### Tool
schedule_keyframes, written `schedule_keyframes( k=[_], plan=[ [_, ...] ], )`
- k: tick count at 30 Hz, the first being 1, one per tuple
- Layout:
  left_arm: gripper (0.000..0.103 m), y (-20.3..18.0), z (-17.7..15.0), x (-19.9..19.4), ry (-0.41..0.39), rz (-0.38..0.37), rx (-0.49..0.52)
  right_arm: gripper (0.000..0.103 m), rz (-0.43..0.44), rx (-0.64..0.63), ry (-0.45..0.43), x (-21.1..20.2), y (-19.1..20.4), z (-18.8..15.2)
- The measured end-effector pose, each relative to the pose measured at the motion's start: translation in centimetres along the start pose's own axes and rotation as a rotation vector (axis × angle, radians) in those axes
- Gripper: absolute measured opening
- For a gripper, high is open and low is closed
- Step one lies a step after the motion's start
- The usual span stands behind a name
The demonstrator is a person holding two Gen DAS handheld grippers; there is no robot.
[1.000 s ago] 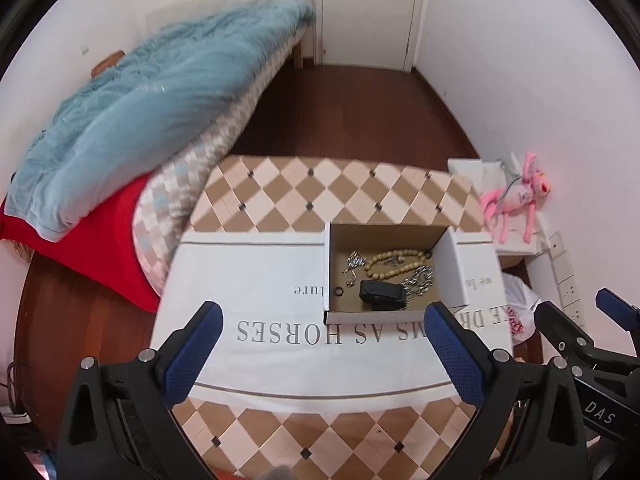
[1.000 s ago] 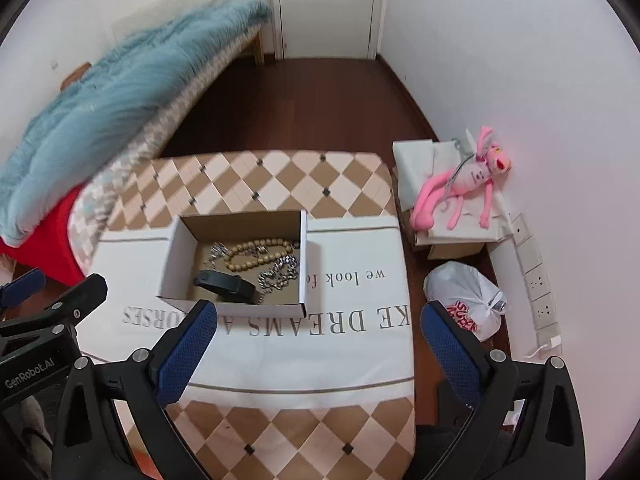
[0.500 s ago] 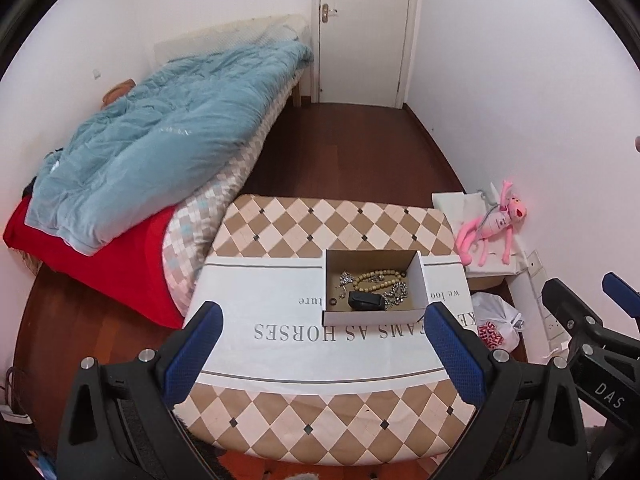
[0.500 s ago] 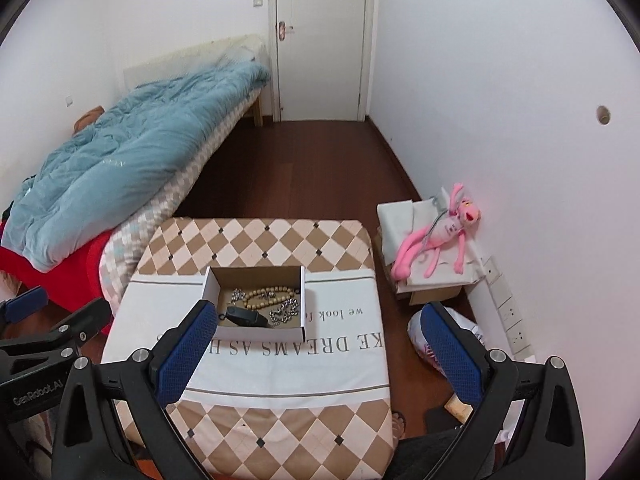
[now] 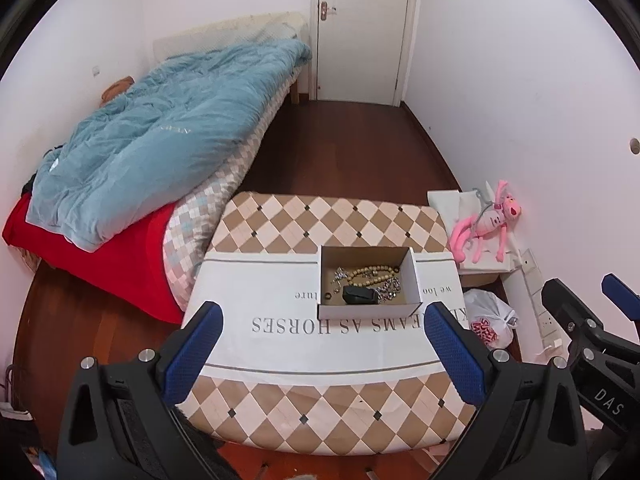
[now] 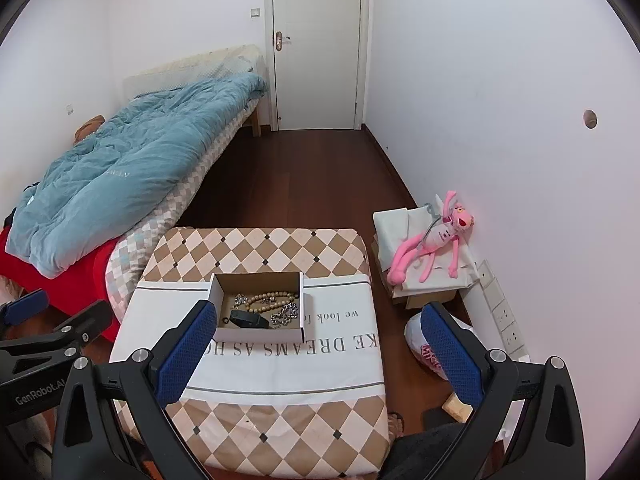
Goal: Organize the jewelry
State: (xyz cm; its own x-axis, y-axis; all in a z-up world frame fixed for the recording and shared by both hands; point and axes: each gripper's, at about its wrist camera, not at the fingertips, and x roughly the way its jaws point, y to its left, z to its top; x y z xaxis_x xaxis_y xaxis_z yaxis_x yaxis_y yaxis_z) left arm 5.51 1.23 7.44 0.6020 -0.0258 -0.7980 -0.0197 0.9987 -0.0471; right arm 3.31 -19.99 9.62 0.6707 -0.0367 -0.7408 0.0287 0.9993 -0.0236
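"DREAMS AS HORSES" on cloth [image 5: 280, 344]

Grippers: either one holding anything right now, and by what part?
Nothing held. The left gripper and right gripper are both open and empty, well back from the box where the jewelry lies.

box [image 5: 368, 312]: open cardboard, lay on worktop | bead strand [image 5: 370, 272]: tan, curled at far side | silver chain [image 5: 388, 289]: heaped right | black case [image 5: 359, 295]: near front

Both wrist cameras high, well back, facing down-forward; share jewelry box [image 5: 368, 282] [image 6: 258, 306], bed [image 5: 160, 152] [image 6: 132, 176], door [image 5: 362, 28] [image 6: 318, 44].
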Motion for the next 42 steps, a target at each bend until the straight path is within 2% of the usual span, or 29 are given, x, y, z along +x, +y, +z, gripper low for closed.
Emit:
schedule_keyframes(
  k=[13,16,28,42],
  plan=[
    [0.103,0.0,2.4,4.4,0.069,0.044,-0.007,0.103,-0.015,-0.002,0.064,5.0,0.2,2.2],
    [0.103,0.0,2.9,5.2,0.090,0.042,-0.006,0.103,0.002,0.002,0.084,6.4,0.5,2.7],
    [0.103,-0.5,3.4,8.8,0.180,0.044,0.003,0.103,-0.026,-0.010,0.181,11.2,0.4,2.9],
    [0.103,-0.4,2.9,10.2,0.213,0.062,0.001,0.103,-0.040,-0.039,0.225,12.7,0.7,2.4]
  ],
)
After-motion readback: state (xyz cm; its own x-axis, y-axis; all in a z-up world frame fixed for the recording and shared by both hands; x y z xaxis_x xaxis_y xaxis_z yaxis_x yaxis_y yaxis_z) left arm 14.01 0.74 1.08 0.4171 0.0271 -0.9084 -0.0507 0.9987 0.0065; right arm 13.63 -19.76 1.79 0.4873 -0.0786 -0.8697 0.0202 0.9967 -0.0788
